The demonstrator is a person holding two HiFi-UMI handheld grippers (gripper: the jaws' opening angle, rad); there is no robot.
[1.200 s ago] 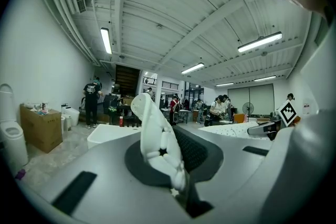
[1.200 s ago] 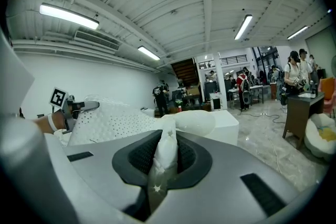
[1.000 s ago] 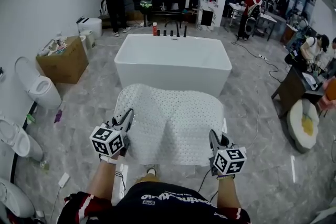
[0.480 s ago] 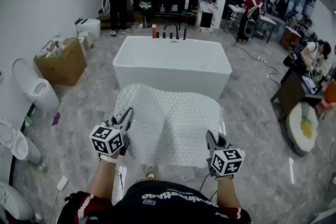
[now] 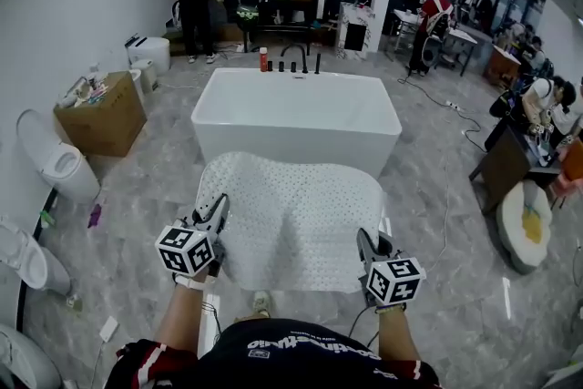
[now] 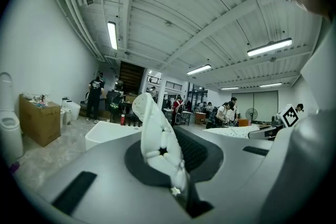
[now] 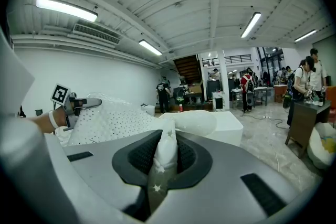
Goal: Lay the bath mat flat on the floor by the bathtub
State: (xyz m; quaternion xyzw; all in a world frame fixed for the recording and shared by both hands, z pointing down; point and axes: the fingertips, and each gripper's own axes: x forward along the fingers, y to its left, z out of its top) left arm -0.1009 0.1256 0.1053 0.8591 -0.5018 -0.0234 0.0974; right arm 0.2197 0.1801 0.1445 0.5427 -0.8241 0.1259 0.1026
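Observation:
A white perforated bath mat [image 5: 296, 214] hangs spread out in the air between my two grippers, in front of the white bathtub [image 5: 296, 114]. My left gripper [image 5: 217, 216] is shut on the mat's near left corner, and the mat's edge [image 6: 157, 139] stands pinched between its jaws. My right gripper [image 5: 367, 243] is shut on the near right corner, where a fold of the mat [image 7: 165, 152] sits between its jaws. A crease runs down the middle of the mat. Its far edge droops toward the tub's near wall.
A cardboard box [image 5: 98, 112] and toilets [image 5: 56, 161] line the left wall. Cables [image 5: 446, 196] cross the grey marble floor at the right, near a dark desk [image 5: 510, 155] and a round cushion [image 5: 528, 228]. Several people stand beyond the tub.
Both grippers and the mat have stayed almost in place. The view has shifted a little, so the tub sits slightly lower and nearer in the frame.

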